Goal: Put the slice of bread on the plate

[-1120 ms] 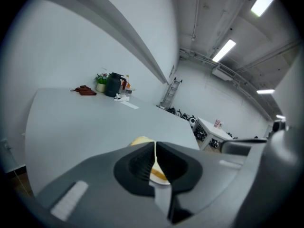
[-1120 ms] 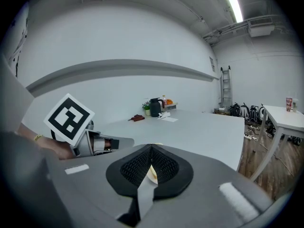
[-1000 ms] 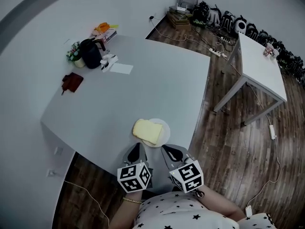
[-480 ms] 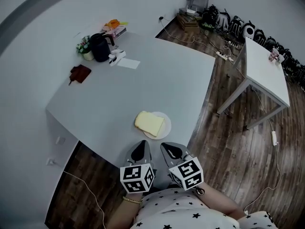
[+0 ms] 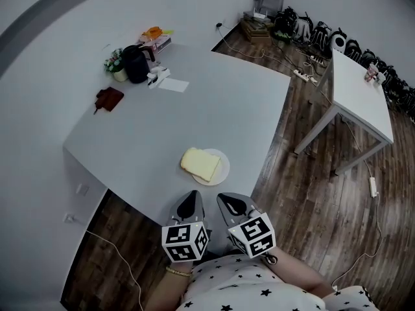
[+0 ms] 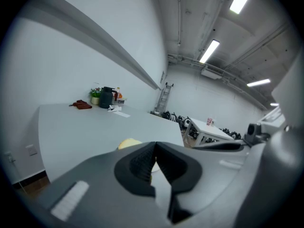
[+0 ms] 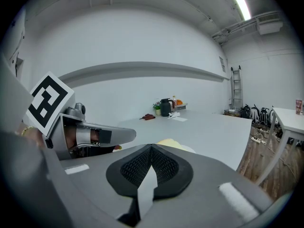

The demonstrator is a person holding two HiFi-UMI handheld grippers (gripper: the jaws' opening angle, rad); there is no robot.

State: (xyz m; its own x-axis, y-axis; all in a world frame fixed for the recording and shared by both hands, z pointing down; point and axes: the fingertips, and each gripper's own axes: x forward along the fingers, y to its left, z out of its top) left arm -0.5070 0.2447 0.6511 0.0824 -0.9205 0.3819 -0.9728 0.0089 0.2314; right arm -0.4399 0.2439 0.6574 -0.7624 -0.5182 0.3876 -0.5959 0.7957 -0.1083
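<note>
A pale yellow slice of bread lies on a small white plate near the front edge of the grey table. My left gripper hovers shut and empty just off that edge, below the plate. Beside it, my right gripper is also shut with nothing between its jaws. In the left gripper view the bread peeks out above the closed jaws. In the right gripper view the bread shows just past the closed tips.
At the table's far left corner stand a black kettle, a small plant, a dark red cloth and papers. A white table stands on the wood floor to the right, with cables and bags along the wall.
Both grippers have drawn back from the plate toward me, off the table edge. The bread stays on the plate. The head view has shifted, taking in more of the table.
</note>
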